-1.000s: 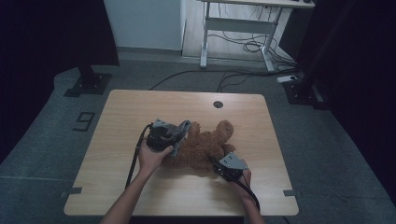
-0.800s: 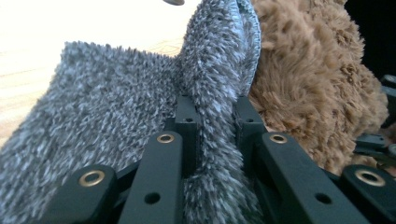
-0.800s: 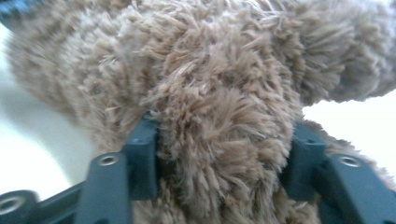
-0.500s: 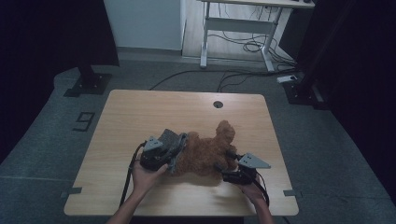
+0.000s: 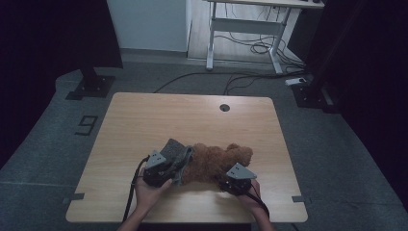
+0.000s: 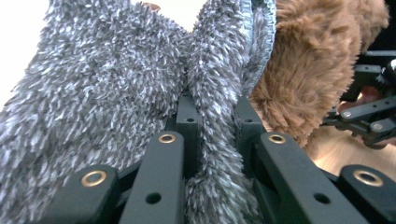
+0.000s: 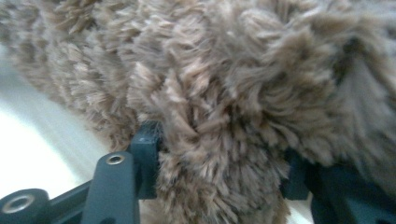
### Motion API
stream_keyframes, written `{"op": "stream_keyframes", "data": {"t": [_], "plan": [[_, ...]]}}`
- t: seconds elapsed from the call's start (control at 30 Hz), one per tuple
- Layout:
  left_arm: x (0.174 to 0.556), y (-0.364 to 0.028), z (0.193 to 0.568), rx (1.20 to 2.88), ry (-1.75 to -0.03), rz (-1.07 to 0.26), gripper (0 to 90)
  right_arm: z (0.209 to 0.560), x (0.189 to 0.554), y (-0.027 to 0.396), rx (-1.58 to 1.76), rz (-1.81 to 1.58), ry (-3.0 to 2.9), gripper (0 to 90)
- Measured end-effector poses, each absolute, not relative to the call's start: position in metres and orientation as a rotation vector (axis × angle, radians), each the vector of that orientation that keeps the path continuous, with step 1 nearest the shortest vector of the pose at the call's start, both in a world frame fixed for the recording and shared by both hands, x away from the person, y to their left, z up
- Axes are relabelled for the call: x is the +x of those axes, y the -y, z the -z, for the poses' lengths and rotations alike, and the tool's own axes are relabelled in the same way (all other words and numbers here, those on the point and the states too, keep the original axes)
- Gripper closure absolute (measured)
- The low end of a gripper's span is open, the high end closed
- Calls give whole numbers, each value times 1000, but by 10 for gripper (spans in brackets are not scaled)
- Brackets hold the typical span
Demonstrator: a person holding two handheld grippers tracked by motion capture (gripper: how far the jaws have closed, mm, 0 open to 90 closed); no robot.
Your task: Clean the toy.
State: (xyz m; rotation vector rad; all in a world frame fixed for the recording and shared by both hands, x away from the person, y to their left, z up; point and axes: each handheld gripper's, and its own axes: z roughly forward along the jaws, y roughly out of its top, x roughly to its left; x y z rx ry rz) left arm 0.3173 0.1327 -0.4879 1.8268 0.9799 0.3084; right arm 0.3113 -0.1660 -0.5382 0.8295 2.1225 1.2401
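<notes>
A brown plush teddy bear point(image 5: 216, 162) lies across the near middle of the wooden table point(image 5: 144, 120), its head to the right. A grey fuzzy garment point(image 5: 177, 153) covers its left end. My left gripper point(image 5: 169, 166) is shut on a fold of that grey fabric point(image 6: 210, 84), which stands pinched between the jaws of the left gripper point(image 6: 212, 116). My right gripper point(image 5: 228, 177) is at the bear's lower right side. Its jaws have just been closing, and brown fur point(image 7: 219, 107) bulges between the jaws of the right gripper point(image 7: 217, 156), pressed from both sides.
A round cable hole point(image 5: 224, 107) sits at the table's far edge. Behind the table are a white desk frame point(image 5: 240, 29), floor cables point(image 5: 250, 48) and a black stand base point(image 5: 91, 84). The person's hands come in over the front edge.
The bear has come down from a raised pose to lie flat, nearer the front edge. The left gripper moved with the grey fabric. The right gripper let go, shifted and closed on the fur again.
</notes>
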Motion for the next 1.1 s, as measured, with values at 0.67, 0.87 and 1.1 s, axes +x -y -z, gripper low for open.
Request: {"op": "stream_keyframes", "data": {"t": [0.67,0.87,1.1], "plan": [[339,-18,408,1891,-756,-257,757,543,323,159,830,-1240,-2056,501],[359,16,437,1986,-807,-208,755,543,321,159,824,-1228,-2053,501],[352,8,447,2019,-795,-275,760,543,319,158,824,-1220,-2055,504]]}}
